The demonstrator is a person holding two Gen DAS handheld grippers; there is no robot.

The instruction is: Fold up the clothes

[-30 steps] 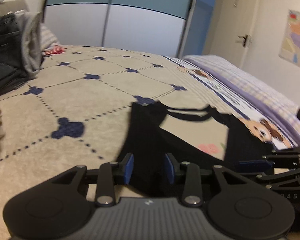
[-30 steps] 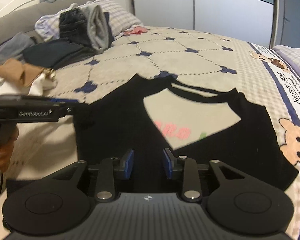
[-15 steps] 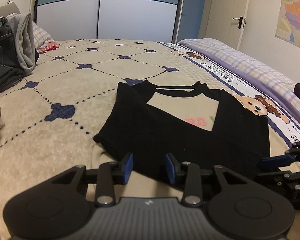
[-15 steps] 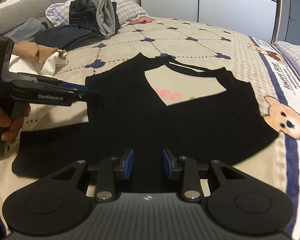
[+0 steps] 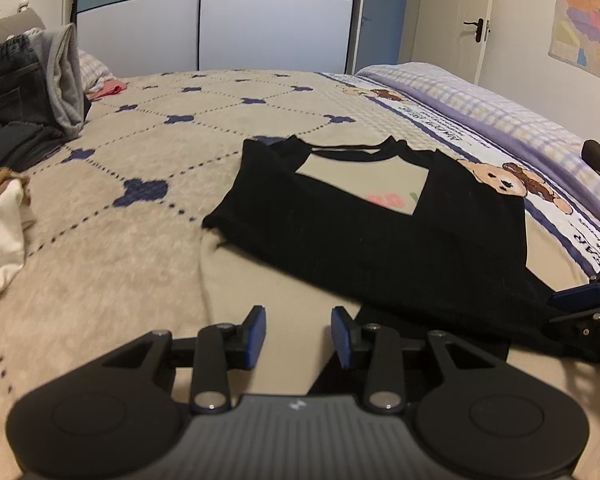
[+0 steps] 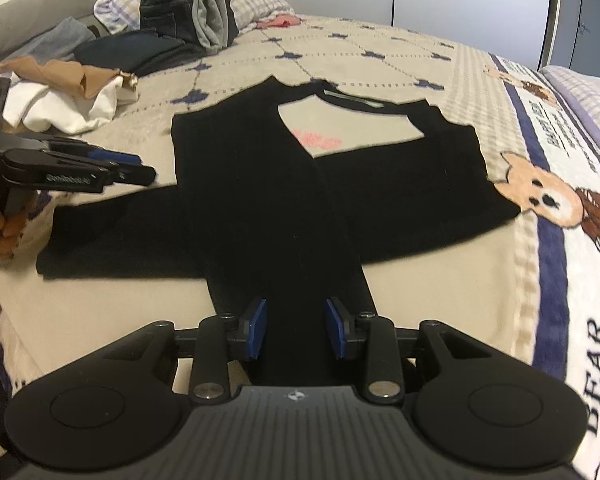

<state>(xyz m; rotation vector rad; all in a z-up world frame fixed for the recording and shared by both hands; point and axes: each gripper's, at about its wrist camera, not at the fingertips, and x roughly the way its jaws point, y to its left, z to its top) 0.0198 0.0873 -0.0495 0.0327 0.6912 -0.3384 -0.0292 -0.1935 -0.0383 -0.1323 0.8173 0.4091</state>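
Apparently flat, black shirt (image 6: 284, 200) lies ahead of right gripper (image 6: 296, 332).

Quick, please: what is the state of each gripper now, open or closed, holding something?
Left gripper: open, holding nothing.
Right gripper: open, holding nothing; black shirt lies flat beneath it.

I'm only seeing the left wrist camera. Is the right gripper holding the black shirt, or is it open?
Observer: The right gripper is open. One black sleeve runs straight toward it and lies between its fingers, not pinched.
Operator: Where's the other sleeve?
Observer: The other sleeve lies flat on the bed, stretched sideways toward the left gripper.
Operator: Is the left gripper touching it?
Observer: It does not look so; in the right wrist view its tip sits above that sleeve, near the shirt's shoulder.
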